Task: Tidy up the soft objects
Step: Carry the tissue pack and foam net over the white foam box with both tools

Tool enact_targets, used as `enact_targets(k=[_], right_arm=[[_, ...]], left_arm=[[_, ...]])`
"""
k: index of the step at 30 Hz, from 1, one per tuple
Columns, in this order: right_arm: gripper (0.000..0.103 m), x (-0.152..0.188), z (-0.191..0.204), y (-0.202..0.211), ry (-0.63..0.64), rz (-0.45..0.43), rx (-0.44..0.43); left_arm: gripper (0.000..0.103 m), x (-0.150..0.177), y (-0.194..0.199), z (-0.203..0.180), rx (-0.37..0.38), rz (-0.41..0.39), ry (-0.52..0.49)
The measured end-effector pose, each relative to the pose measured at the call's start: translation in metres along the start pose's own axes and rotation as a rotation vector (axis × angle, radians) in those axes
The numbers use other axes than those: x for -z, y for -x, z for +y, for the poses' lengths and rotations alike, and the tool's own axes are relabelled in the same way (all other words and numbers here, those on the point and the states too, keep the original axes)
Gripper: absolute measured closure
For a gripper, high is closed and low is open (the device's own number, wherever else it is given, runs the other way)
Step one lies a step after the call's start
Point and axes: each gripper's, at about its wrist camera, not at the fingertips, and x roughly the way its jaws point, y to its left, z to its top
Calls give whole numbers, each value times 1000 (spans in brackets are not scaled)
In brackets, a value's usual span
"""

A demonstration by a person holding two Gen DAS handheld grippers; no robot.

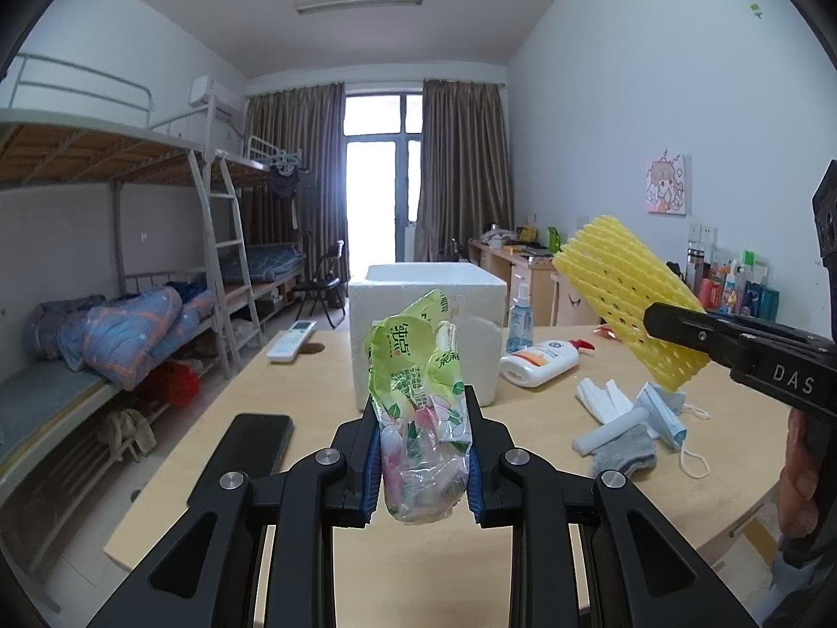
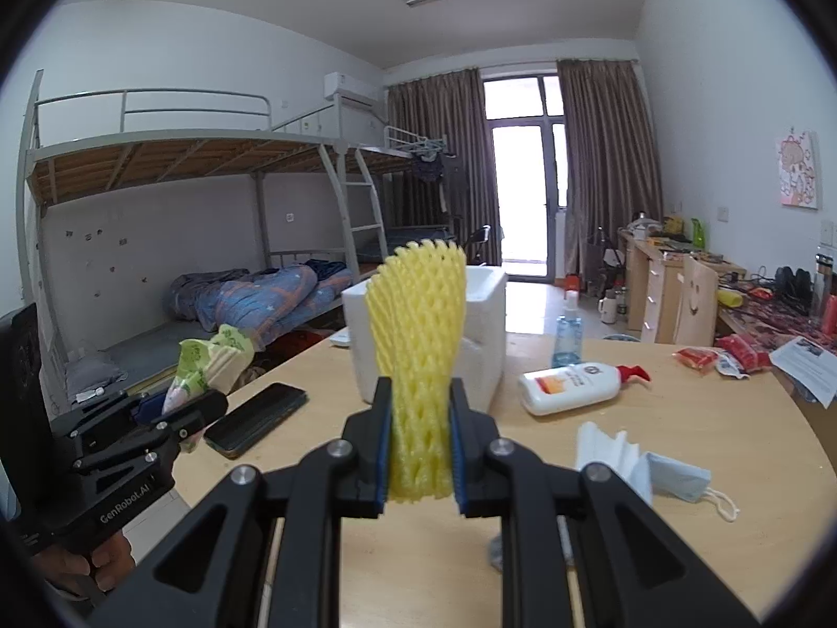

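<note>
Left wrist view: I am carrying out the transport step. My left gripper (image 1: 422,450) is clamping a crumpled green plastic wrapper (image 1: 418,387) between its blue pads, jaws standing narrow, the wrapper sticking up above the fingertips. The white foam box (image 1: 426,329) is standing directly beyond it, farther along the wooden table (image 1: 209,471), open at the top. To the right, my right gripper (image 1: 675,324) is holding the yellow foam net (image 1: 628,303) in the air, above the loose items lying on the table: a blue face mask (image 1: 662,413), a grey sock (image 1: 625,455) and a white lotion bottle (image 1: 539,361). A black phone (image 1: 251,445) is lying near left.

Right wrist view: the right gripper (image 2: 420,450) is squeezing the yellow foam net (image 2: 418,345) near its lower end, jaws narrow, the net standing upright in front of the foam box (image 2: 486,345). The left gripper (image 2: 180,411) is showing at the left with the green plastic wrapper (image 2: 209,361) in it.

Next move, as I judge it: I am needing to bring both pieces over the box opening, then part the jaws so each drops inside. Both are light and springy, so they may cling to the pads or catch on the rim.
</note>
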Motion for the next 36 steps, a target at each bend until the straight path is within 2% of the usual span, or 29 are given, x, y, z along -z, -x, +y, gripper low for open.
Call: enact_targets(k=[15,22,27,36], right_arm=[[81,-17,1,-20,-11,13,-25],[81,-31,-6,-31,-5,20,-29],[81,-39,-11,-43,-10,20,-33],[81,-56,-23,-62,-16,33,-27]], left_arm=[[76,-14,-13,10,-3,6,-3],[76,-27,-32,15,-8,30,12],[76,-37,-46,15,26,46,23],[76,-59,-70,17,8,37,9]])
